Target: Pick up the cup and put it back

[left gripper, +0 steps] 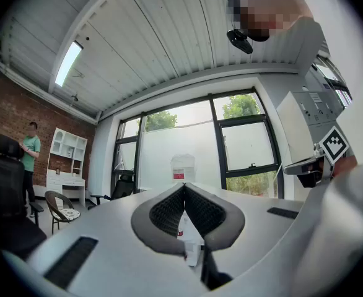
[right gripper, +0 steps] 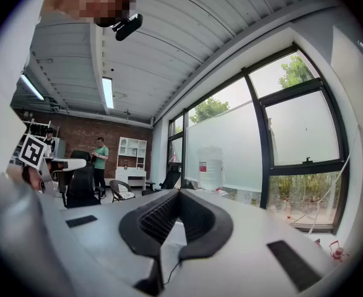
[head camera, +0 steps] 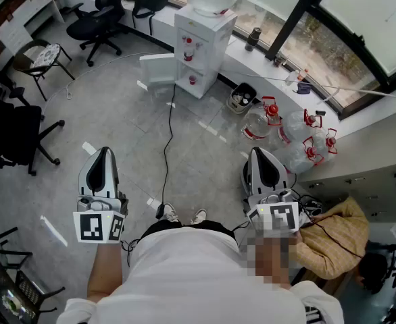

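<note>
Grey-padded left hand-held gripper (head camera: 104,155) and right hand-held gripper (head camera: 261,155) point level, side by side, jaws pressed together, empty.

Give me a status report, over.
Left gripper shut, empty. Right gripper shut, empty. No cup clearly in view. Cable on floor toward water dispenser.

The right tool (right gripper: 179,193), jaws closed together and empty, faces a water dispenser (right gripper: 210,169) beside tall windows (right gripper: 293,135); a person (right gripper: 100,156) stands far left.
</note>
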Demonstrator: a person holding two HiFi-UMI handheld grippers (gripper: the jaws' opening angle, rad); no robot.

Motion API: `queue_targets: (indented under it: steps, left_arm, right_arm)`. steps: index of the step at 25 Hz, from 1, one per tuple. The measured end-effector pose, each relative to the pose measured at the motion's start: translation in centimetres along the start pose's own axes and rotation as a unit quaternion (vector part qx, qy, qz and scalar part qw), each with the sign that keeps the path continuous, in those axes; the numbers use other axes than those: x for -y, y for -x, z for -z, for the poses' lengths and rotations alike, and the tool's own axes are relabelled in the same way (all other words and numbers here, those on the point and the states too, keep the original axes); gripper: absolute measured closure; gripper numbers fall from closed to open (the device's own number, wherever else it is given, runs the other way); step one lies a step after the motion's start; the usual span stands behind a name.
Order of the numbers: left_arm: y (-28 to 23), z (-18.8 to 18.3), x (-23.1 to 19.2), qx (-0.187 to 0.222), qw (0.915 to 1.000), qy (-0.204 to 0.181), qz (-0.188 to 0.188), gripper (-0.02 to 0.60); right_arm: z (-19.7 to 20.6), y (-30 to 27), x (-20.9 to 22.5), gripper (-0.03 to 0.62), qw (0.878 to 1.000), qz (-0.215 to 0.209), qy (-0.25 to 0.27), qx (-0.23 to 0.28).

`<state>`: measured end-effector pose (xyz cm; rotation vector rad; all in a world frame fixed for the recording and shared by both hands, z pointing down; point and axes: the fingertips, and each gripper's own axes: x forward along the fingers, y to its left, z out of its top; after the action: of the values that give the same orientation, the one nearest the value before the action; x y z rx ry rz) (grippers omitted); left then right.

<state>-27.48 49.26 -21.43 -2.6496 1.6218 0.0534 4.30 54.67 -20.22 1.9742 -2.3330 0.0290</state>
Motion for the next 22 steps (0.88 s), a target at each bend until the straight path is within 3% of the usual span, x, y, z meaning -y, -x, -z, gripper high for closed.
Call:
queue_targets:
  steps: [11,16,22]
  left_arm:
    - [0.5,-0.4,0.8,0.003,0.9999,-0.004,-0.01,0.558]
    - [0.6,-0.7,2.1,0.002,0.9997,-0.01,-0.023,0.558]
    - [0.8,-0.3,5.5,0.004,0.9995,-0.009,-0.03,0.558]
  right_arm:
    - [0.3,0.5,0.3,0.574,1.0,-0.016,-0.005,0.006]
    - [0.2,1.4,2.0,0.574,0.998,-0.029,-0.038,0.029]
    - [1.4,2.7,4.6,0.574,0.998,-0.039,-0.038,0.023]
